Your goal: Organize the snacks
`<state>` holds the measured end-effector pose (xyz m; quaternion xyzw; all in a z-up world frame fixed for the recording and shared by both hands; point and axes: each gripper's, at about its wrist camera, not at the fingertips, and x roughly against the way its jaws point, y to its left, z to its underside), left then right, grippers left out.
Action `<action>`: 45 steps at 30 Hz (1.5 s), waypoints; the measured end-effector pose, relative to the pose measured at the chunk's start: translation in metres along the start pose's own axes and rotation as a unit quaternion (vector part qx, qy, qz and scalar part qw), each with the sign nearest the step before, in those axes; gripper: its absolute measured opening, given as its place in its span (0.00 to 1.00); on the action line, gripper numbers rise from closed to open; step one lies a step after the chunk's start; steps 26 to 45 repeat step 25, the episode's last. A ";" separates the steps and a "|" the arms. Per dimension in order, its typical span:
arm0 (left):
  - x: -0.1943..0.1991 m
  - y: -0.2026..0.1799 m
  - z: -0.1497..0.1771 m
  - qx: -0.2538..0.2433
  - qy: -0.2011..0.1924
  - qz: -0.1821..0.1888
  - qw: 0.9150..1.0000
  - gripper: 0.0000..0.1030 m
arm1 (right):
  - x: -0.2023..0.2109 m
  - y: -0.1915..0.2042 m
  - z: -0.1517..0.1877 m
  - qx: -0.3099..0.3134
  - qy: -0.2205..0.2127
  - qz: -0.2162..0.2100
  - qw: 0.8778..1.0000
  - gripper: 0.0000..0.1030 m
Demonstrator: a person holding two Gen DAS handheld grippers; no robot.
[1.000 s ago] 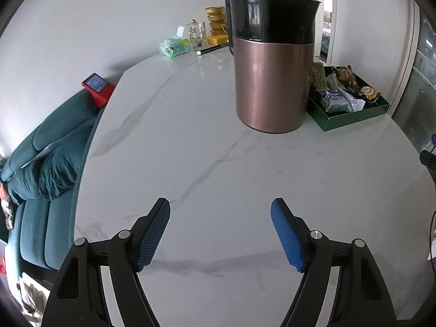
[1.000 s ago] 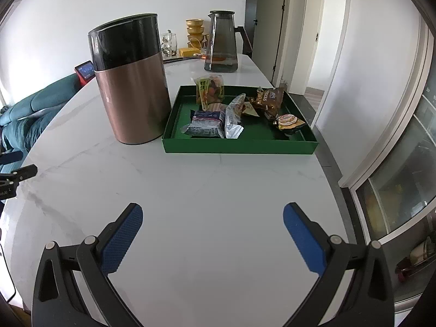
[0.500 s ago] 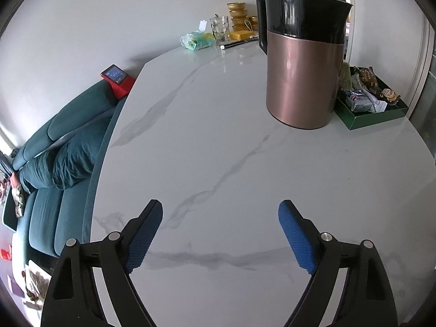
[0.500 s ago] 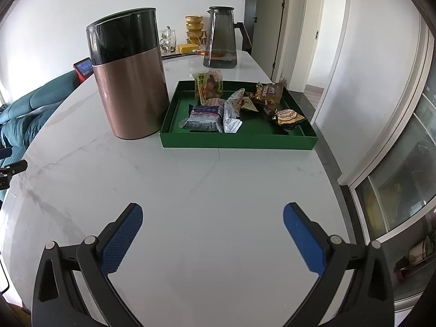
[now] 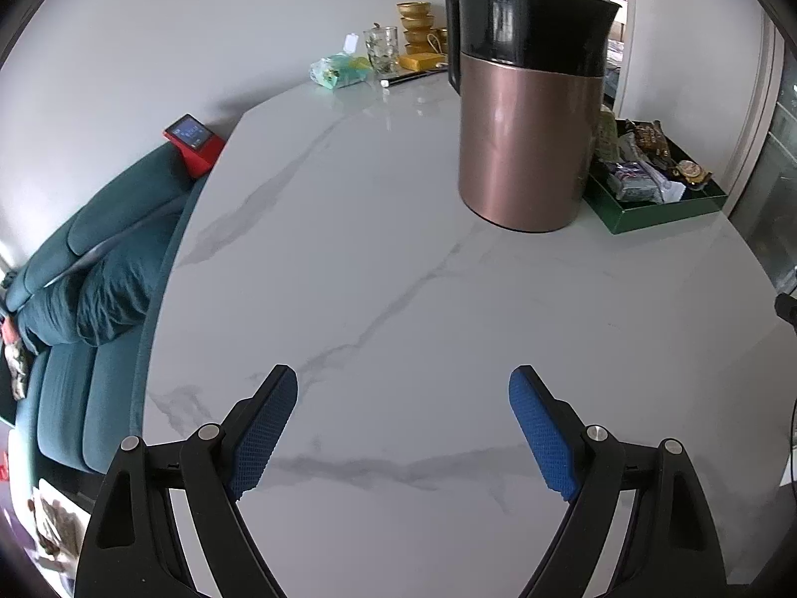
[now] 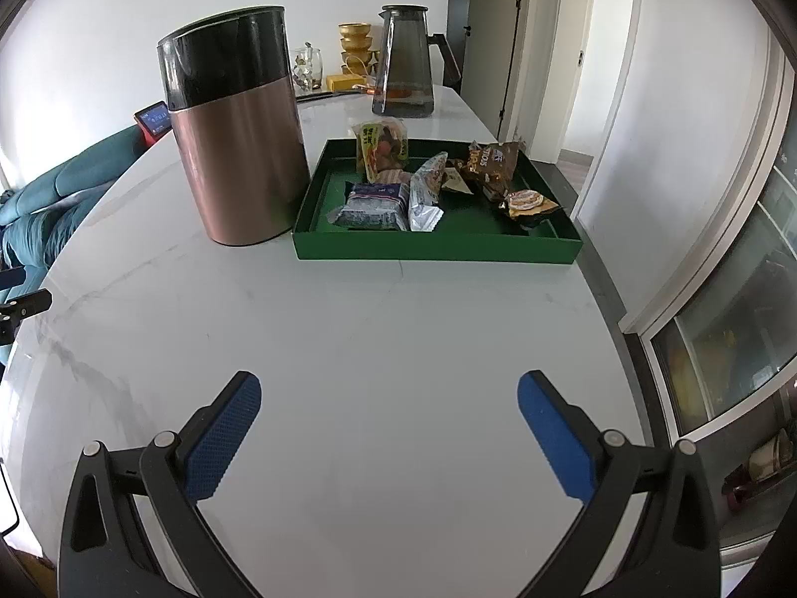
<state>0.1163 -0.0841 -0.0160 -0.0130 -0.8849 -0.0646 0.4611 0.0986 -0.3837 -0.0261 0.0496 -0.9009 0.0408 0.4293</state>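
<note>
Lying loose in the green tray (image 6: 438, 249), the snacks (image 6: 423, 189) make a crowded heap at its middle: a dark blue packet (image 6: 371, 207) at the front, a silver packet (image 6: 426, 192) leaning against it, a fruit-printed bag (image 6: 381, 149) standing behind, a brown bag (image 6: 490, 162) and a round wrapped cake (image 6: 525, 202) to the right. The tray sits on the marble table (image 6: 373, 349) at its far right side, touching or just beside the copper bin (image 6: 239, 149) with a black top.

Both tools are well short of the tray. The right gripper (image 6: 388, 423) hangs over bare table with its jaws spread wide and nothing between them. The left gripper (image 5: 403, 423) is likewise empty, its jaws having just been opening wider.

Several things could go wrong from here. The packets overlap, so closing on one may pinch its neighbour too, or drag the leaning silver packet over. Their wrappers look slick and crinkly, and a grip on a loose edge could slip. The upright bag looks easy to topple with a passing finger. From the left side the bin hides part of the tray, so a straight reach would likely strike it; it looks tall and could tip. A glass jug (image 6: 403, 65) stands behind the tray, near enough that an overshoot might knock it. The tray itself looks light and may slide toward the table's edge if pushed.
</note>
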 end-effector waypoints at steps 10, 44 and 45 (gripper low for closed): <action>-0.001 -0.007 0.001 -0.008 0.005 0.022 1.000 0.81 | 0.000 -0.005 0.005 -0.005 0.004 0.004 1.000 1.00; -0.005 -0.010 0.001 -0.015 0.009 0.022 1.000 0.81 | -0.004 -0.007 0.008 -0.007 0.011 0.005 1.000 1.00; -0.005 -0.010 0.001 -0.015 0.009 0.022 1.000 0.81 | -0.004 -0.007 0.008 -0.007 0.011 0.005 1.000 1.00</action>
